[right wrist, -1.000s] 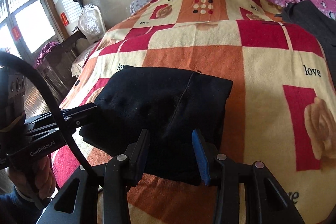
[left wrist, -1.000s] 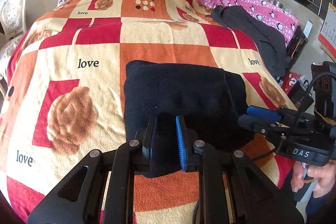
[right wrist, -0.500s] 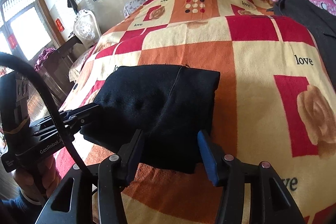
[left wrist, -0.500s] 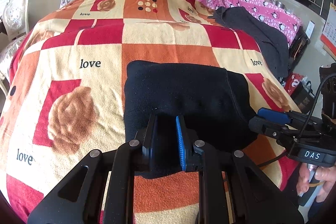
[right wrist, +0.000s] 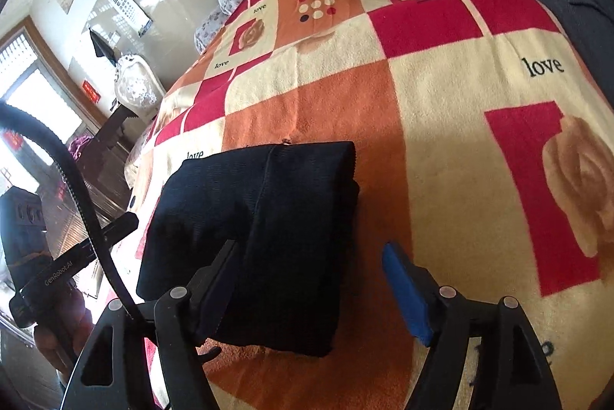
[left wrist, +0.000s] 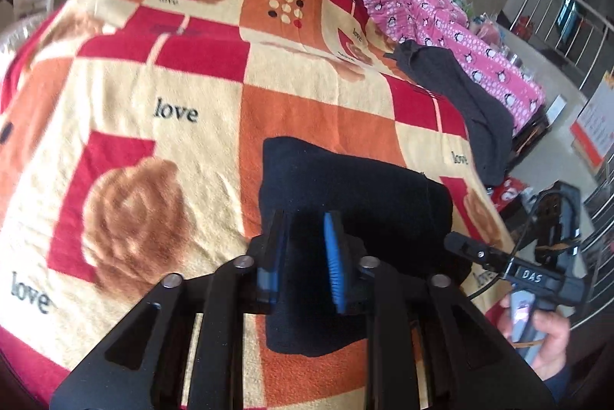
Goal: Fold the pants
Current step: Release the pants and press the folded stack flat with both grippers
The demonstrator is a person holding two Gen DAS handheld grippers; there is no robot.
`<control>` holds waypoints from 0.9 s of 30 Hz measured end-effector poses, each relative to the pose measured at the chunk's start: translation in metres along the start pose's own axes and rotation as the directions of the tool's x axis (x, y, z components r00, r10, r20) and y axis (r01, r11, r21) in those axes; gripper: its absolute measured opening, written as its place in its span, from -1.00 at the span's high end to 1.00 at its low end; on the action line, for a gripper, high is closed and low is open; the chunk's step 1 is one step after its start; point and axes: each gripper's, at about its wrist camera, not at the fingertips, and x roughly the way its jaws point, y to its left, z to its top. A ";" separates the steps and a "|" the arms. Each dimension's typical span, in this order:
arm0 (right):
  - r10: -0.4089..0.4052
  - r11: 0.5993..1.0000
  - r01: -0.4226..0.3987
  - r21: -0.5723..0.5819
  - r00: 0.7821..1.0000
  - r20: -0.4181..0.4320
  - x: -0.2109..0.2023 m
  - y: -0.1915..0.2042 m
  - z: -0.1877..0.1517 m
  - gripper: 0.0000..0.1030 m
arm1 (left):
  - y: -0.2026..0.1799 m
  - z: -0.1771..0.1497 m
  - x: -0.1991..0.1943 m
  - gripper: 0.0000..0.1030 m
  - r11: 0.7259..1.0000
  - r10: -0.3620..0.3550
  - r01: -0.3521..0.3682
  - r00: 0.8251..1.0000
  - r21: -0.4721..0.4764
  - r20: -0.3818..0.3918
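The black pants (right wrist: 264, 237) lie folded on the blanket (right wrist: 441, 95), left gripper (left wrist: 305, 256) narrowly parted over them, right gripper (right wrist: 311, 279) spread wide.

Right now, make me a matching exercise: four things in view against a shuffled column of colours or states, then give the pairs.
1. folded pants
2. penguin-print quilt
3. draped garment
4. right tongs

A. grey
B. open
C. black
D. pink

Pairs: 1-C, 2-D, 3-A, 4-B
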 end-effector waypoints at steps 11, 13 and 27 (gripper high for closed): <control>0.082 0.996 -0.080 0.027 0.996 -0.048 0.023 -0.005 0.000 -0.42 | 0.014 -0.006 0.020 -0.14 0.996 -0.055 0.053 0.998 -0.065 -0.019; 0.110 0.993 -0.108 0.037 0.992 -0.057 0.028 -0.007 -0.001 -0.42 | 0.017 -0.008 0.028 -0.22 0.994 -0.081 0.078 0.996 -0.072 -0.043; 0.154 0.988 -0.153 -0.029 0.988 0.018 0.024 0.005 -0.006 0.18 | 0.001 -0.012 0.048 0.05 0.993 -0.095 0.088 0.992 -0.083 -0.084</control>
